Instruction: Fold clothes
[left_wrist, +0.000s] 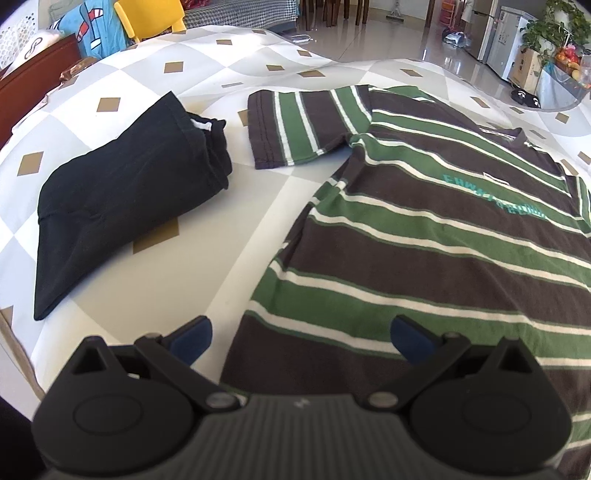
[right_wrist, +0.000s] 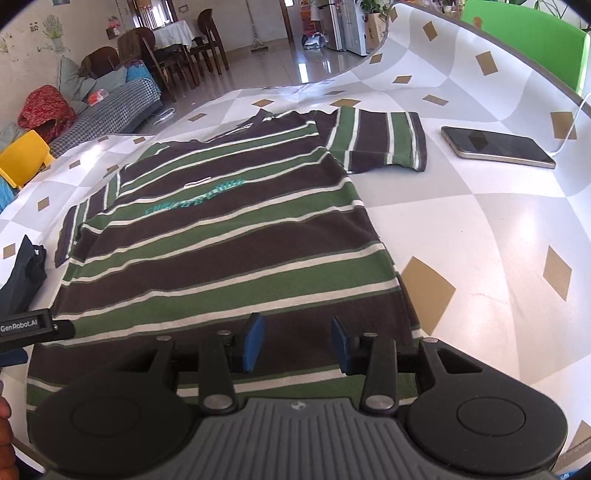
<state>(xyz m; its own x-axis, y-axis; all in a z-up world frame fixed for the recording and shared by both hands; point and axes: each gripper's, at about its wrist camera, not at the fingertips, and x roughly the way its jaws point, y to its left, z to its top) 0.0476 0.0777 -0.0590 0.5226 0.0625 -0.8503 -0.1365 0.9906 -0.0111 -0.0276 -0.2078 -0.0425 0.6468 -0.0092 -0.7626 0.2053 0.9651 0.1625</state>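
A: While the striped shirt (left_wrist: 424, 229) is laid flat and face up on the worktop (left_wrist: 229, 236), its long axis is seen to run away from both cameras, hem nearest and collar farthest. Which gripper is better placed?

B: Both are held at the hem end. The left gripper (left_wrist: 301, 338) is spread wide, nothing being held, and it straddles the shirt's left bottom corner: one pad is over bare worktop, the other over cloth. The right gripper (right_wrist: 297, 341) is parted more narrowly, also empty, and is set over the hem somewhat inside the right side edge. Whether cloth is touched by any pad cannot be told.

A: So the shirt lies ahead of and beneath each gripper?

B: Yes. It is judged that the next move depends on the hem being pinched at both corners, so that the fold can be carried forward along that axis toward the collar.

A: What is shown by one view only?

B: A folded dark garment (left_wrist: 125, 192), lying just left of the shirt and apart from it, is seen fully from the left wrist. From the right wrist a phone (right_wrist: 498, 147) is shown near the right sleeve (right_wrist: 380, 138), clear of the cloth.
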